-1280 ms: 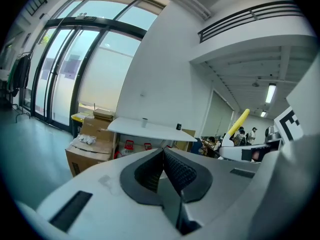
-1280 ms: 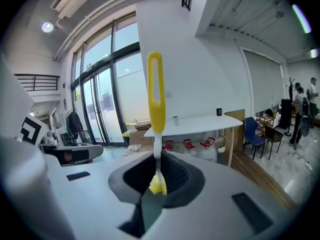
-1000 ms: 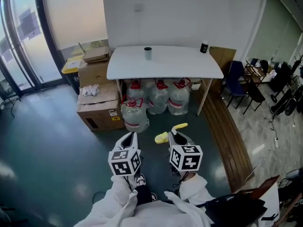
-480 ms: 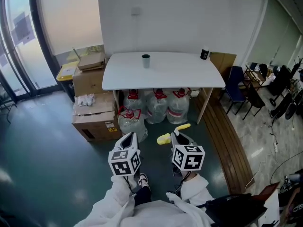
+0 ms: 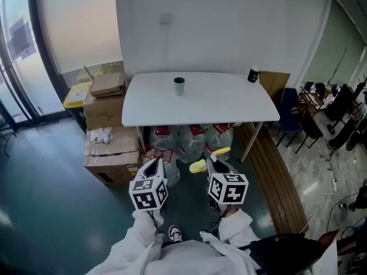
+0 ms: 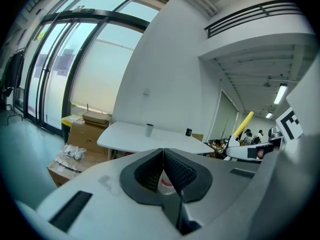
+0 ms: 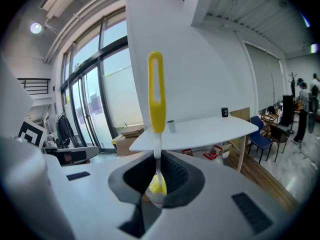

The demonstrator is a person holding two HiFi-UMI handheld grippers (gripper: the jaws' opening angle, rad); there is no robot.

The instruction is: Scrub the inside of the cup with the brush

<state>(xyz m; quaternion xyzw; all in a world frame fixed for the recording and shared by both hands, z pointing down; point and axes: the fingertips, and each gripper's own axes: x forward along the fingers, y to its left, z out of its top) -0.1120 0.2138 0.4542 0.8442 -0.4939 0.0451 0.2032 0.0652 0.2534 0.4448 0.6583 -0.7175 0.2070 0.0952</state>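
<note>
A small grey cup [image 5: 179, 86] stands upright near the back of the white table [image 5: 229, 107], some way ahead of both grippers; it also shows as the cup [image 6: 149, 129] and the cup [image 7: 171, 126] in the gripper views. My right gripper [image 5: 213, 164] is shut on a yellow brush [image 5: 207, 158], its looped handle pointing up past the jaws in the right gripper view [image 7: 155, 91]. My left gripper [image 5: 155, 165] is shut with nothing in it [image 6: 163, 152]. Both are held low in front of the table, over the floor.
Several large water jugs [image 5: 195, 139] sit under the table. Cardboard boxes [image 5: 109, 148] are stacked at its left, with a yellow bin [image 5: 75, 94] behind them. A small dark jar [image 5: 253, 75] stands at the table's back right corner. Chairs [image 5: 295, 116] and a wooden strip [image 5: 275, 171] lie at the right.
The table and cup have come nearer and sit lower in the head view. Both grippers keep the same stance, and the brush stays in the right one.
</note>
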